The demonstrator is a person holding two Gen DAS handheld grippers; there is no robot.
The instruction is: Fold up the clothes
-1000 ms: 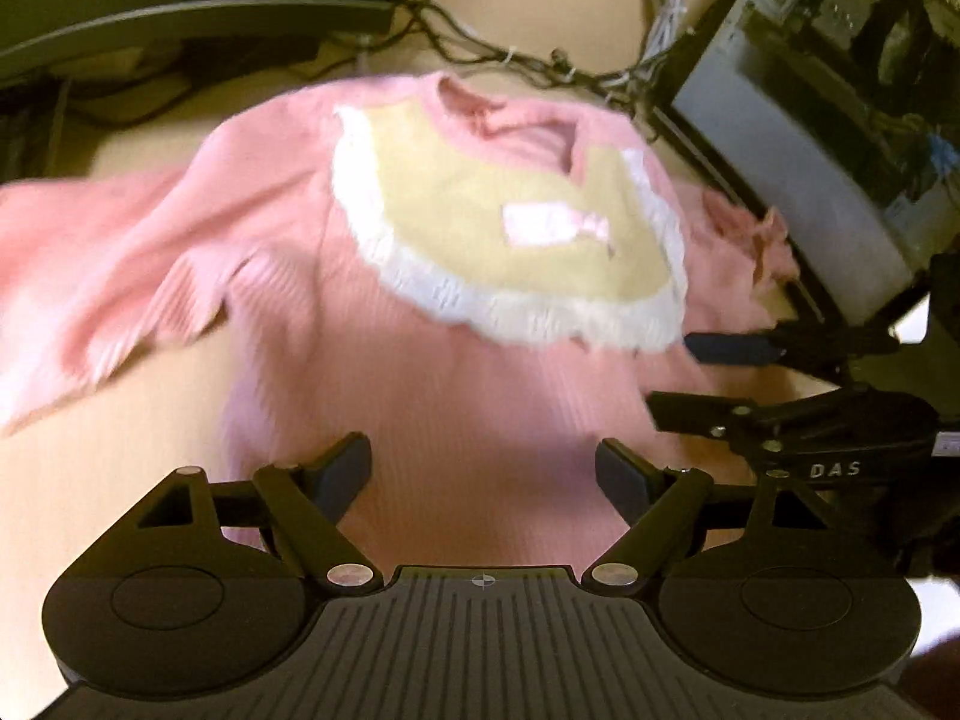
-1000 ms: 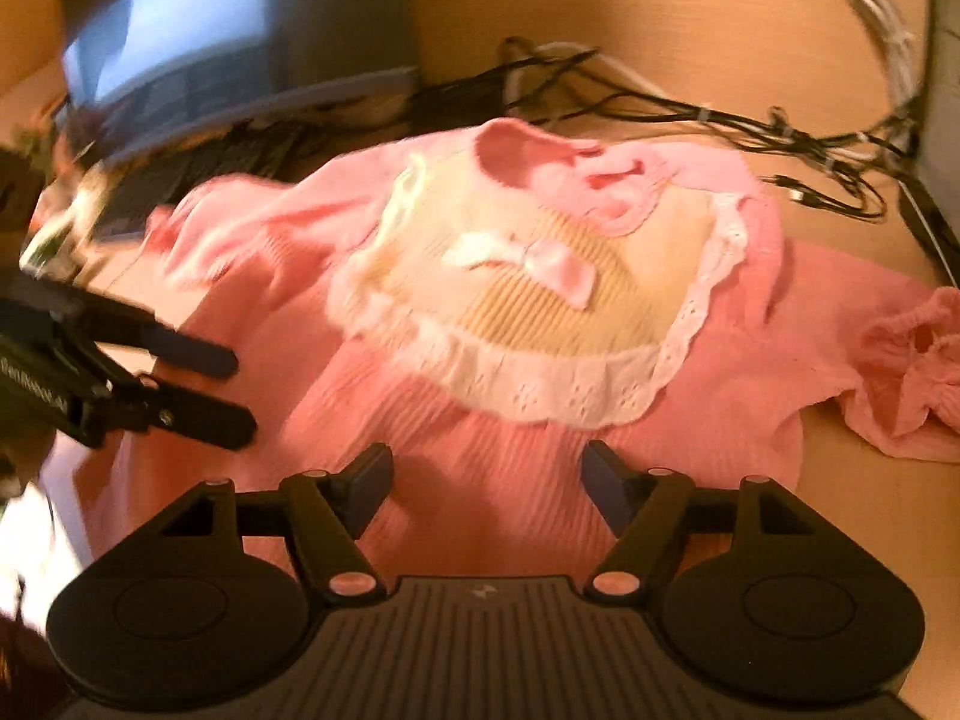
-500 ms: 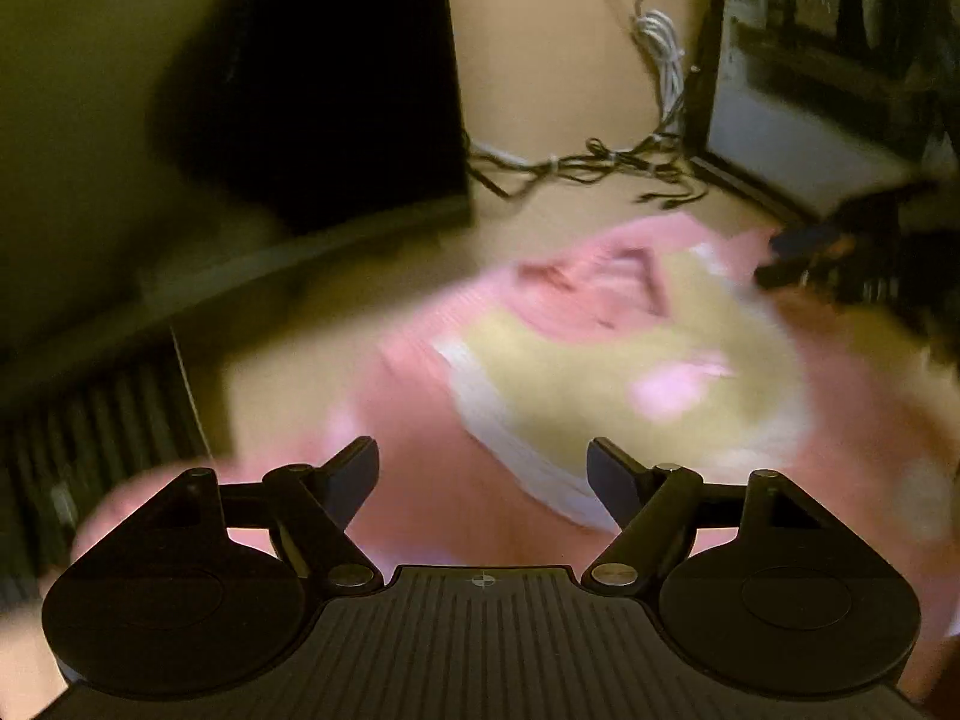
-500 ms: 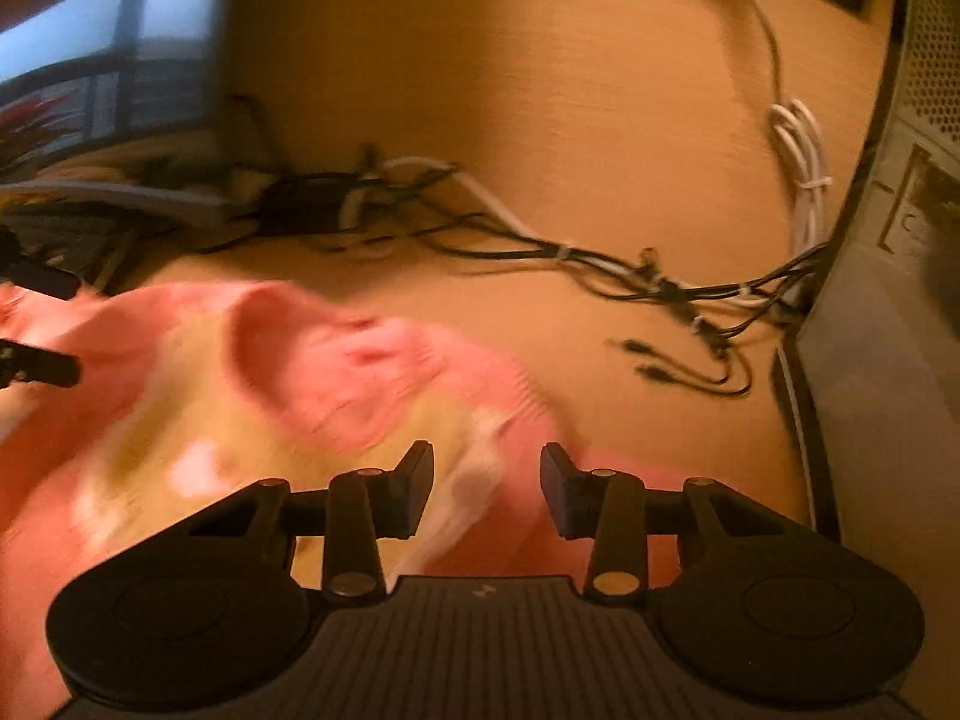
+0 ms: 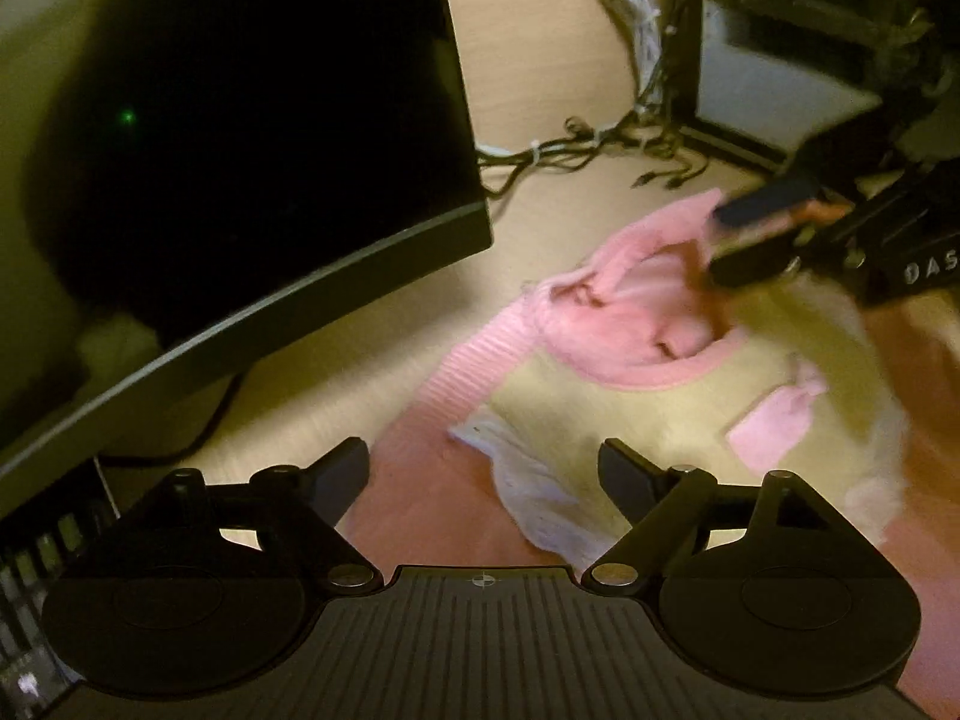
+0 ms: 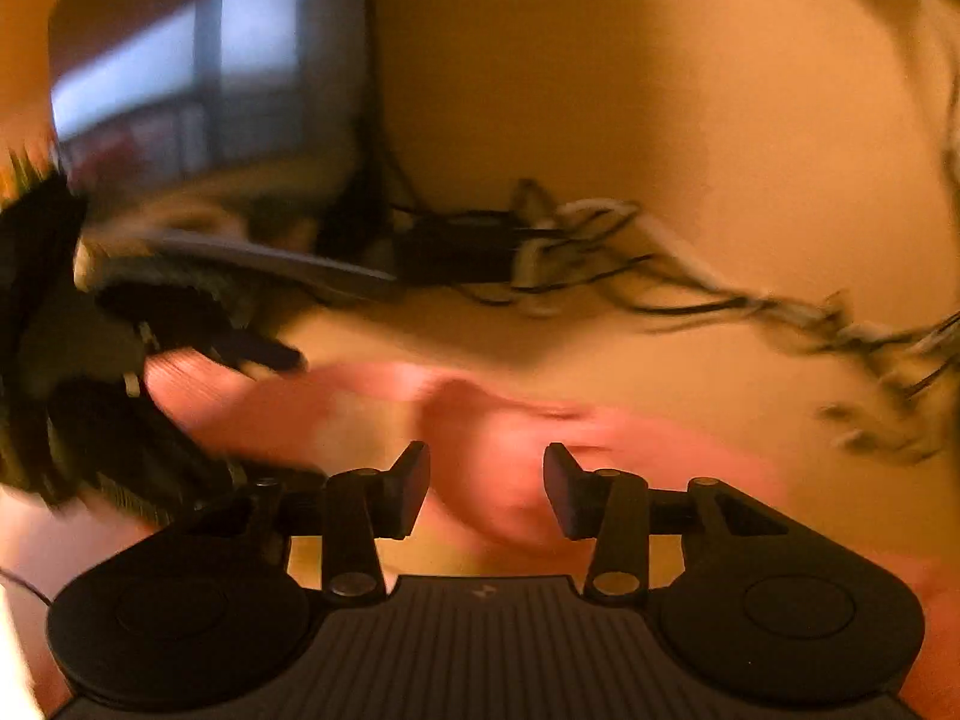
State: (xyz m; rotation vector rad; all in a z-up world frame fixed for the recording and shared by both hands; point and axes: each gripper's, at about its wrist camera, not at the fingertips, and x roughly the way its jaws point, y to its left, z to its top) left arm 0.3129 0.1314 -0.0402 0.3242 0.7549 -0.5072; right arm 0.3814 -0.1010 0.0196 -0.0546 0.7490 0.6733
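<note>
My left tongs point(image 5: 483, 477) are wide open and hold nothing; between their two black fingers I see the pink ribbed knit sweater point(image 5: 432, 498) lying on the light wooden surface point(image 5: 336, 372). Just in front of these fingers is the white lace trim point(image 5: 528, 498) that borders the pale yellow chest panel point(image 5: 630, 414) of the sweater, and on this panel sits a small pink bow point(image 5: 774, 420). A little farther is the pink collar point(image 5: 624, 324), which is rumpled and open.

My right tongs point(image 6: 486, 489) are about half open and hover over the collar part of the sweater; the cloth shows between the fingers, but they do not close on it. In the left wrist view the right tongs come in from the right side, over the far edge of the collar, and they are blurred.

To the left, behind the sweater, stands a dark curved monitor point(image 5: 252, 138) on the surface. Farther back lies a bundle of black and white cables point(image 5: 576, 150), and at the far right is a grey computer case point(image 5: 774, 78). The right wrist view is much blurred.
</note>
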